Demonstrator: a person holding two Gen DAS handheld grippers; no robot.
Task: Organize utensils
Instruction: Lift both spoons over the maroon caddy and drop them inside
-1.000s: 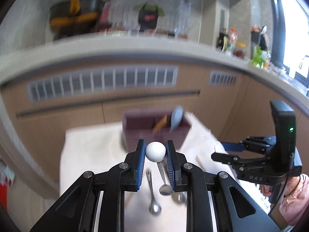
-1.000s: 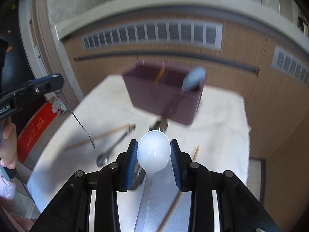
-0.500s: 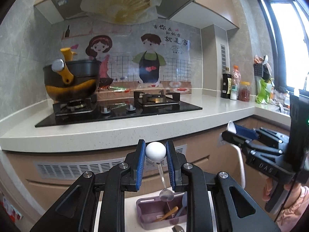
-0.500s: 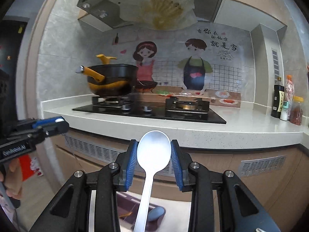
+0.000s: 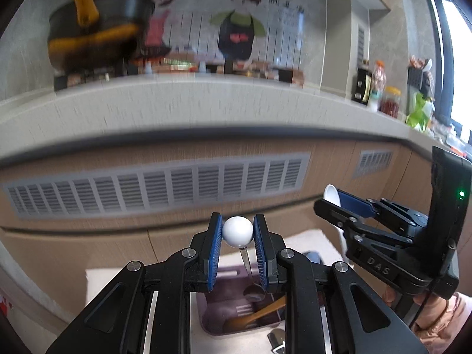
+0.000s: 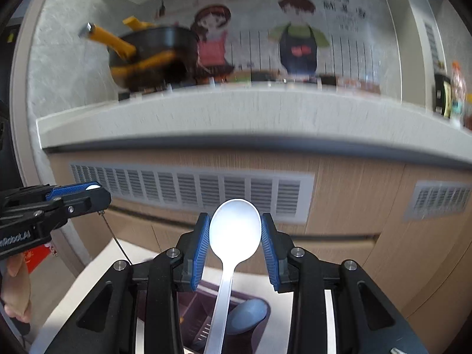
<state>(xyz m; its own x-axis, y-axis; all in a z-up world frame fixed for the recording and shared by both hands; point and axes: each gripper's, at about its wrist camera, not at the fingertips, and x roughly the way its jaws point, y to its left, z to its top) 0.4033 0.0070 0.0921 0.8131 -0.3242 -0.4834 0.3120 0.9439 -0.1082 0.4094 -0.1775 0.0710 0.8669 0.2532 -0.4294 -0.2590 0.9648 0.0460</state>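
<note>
While both hands hang above the white-clothed counter (image 5: 97, 280), the left tool (image 5: 237, 240) clamps the white ball end of a slim metal spoon (image 5: 237, 232), its bowl dangling over the purple plastic utensil box (image 5: 212, 318). The right tool (image 6: 235, 242) grips a white plastic soup spoon (image 6: 235, 230) by its bowl, handle hanging toward the same box, where a blue-grey spoon (image 6: 246, 315) and a wooden one (image 5: 253, 314) lie.

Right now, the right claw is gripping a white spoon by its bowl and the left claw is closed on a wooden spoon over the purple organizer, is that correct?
Not quite. The left claw is closed on the white ball end of a thin metal spoon, as the left wrist view shows; the wooden spoon lies in the purple organizer. The right claw does grip the white spoon by its bowl.
</note>
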